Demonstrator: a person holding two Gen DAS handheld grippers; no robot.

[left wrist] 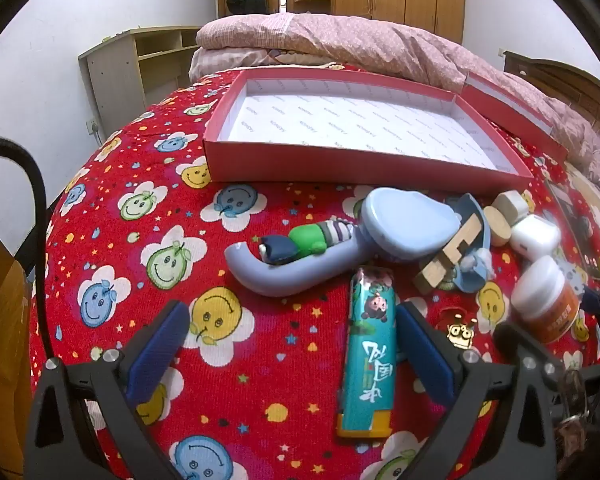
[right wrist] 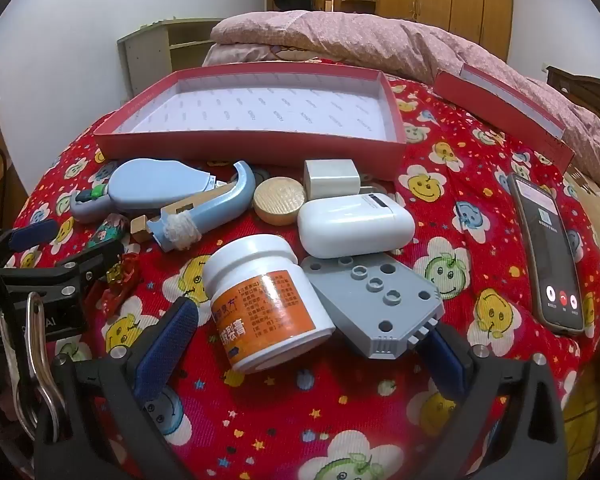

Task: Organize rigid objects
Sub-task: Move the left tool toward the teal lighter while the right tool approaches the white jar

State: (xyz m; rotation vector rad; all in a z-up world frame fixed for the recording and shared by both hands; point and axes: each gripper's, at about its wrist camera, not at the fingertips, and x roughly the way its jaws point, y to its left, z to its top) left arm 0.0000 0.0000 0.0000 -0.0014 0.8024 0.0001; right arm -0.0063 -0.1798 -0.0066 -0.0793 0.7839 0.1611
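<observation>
An empty red box [left wrist: 340, 156] [right wrist: 256, 142] lies on the red smiley cloth beyond a pile of small objects. My left gripper [left wrist: 292, 344] is open; a teal lighter [left wrist: 370, 344] lies between its fingers, close to the right finger [left wrist: 424, 350]. Beyond it lie a blue scoop-shaped toy [left wrist: 300, 256] and a wooden puzzle piece [left wrist: 440, 264]. My right gripper [right wrist: 308, 344] is open around a white jar with an orange label [right wrist: 266, 304] and a grey plastic block [right wrist: 376, 300]. A white case [right wrist: 356, 224], a wooden disc [right wrist: 279, 200] and a white cube [right wrist: 331, 178] lie behind.
A phone [right wrist: 548, 252] lies to the right on the cloth. The red box lid [right wrist: 504, 108] leans at the far right. A pink quilt [left wrist: 340, 40] is piled behind the box. A wooden shelf [left wrist: 140, 64] stands at the left wall.
</observation>
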